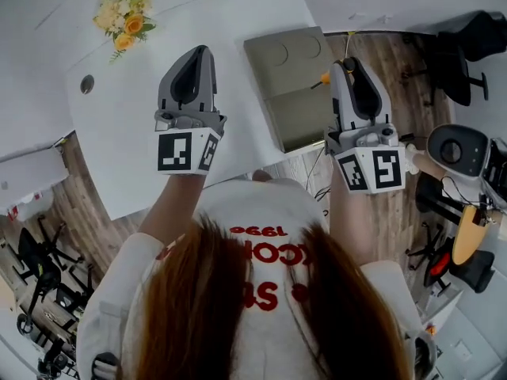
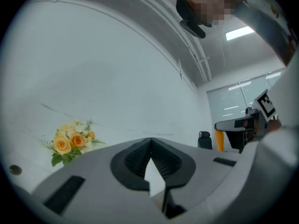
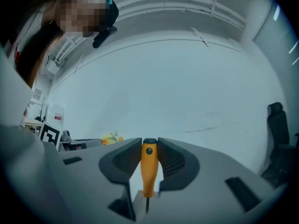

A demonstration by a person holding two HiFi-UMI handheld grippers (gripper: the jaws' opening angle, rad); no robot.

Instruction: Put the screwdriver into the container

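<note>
Lying along right tongs (image 3: 149,143), screwdriver (image 3: 148,171) butt-outward.

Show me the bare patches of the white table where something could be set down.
Free: the white table between the yellow-orange flower bunch and the grey-green rectangular container, and its near corner beside the small round hole. Crowded: at the container, where the right gripper holds the orange-handled screwdriver.

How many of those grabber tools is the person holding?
2. The left gripper is over the white table, empty; the right gripper is by the grey container, fingers clamping an orange screwdriver.
</note>
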